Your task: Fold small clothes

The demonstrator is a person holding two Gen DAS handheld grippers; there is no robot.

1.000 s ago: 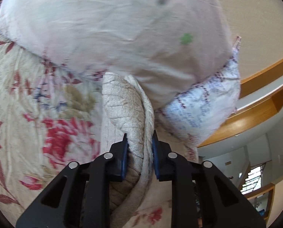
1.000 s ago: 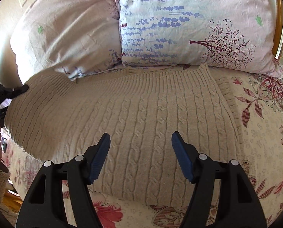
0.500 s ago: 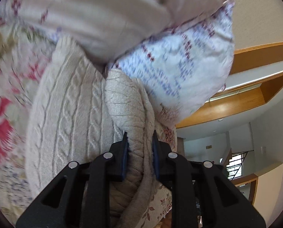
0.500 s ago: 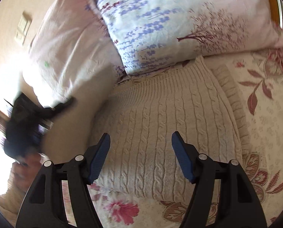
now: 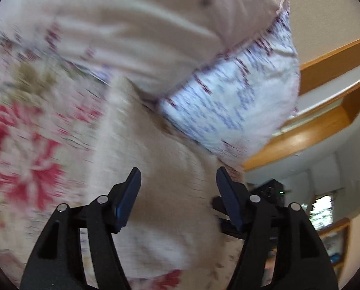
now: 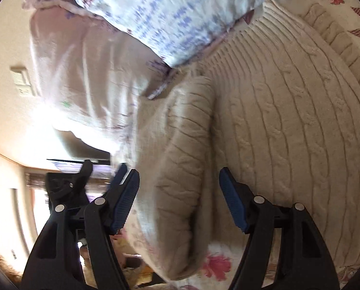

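Note:
A cream cable-knit sweater [image 6: 288, 125] lies on the floral bedspread, its left part folded over into a thick flap [image 6: 184, 159]. My right gripper [image 6: 178, 193] is open and empty, its fingers standing either side of that flap. The left gripper also shows at the left of this view [image 6: 83, 181]. In the blurred left wrist view the sweater [image 5: 170, 193] lies below my left gripper [image 5: 178, 191], which is open and holds nothing.
Two pillows lean at the head of the bed, one pale pink [image 6: 83, 55], one with lavender print [image 6: 170, 17]. The floral bedspread [image 5: 27, 149] lies to the left of the sweater. A wooden ledge [image 5: 312, 130] and a wall switch [image 6: 22, 82] are beyond.
My left gripper has opened and let go of the sweater edge, which now lies folded over the body. Both grippers have swung; the right one now straddles the folded flap.

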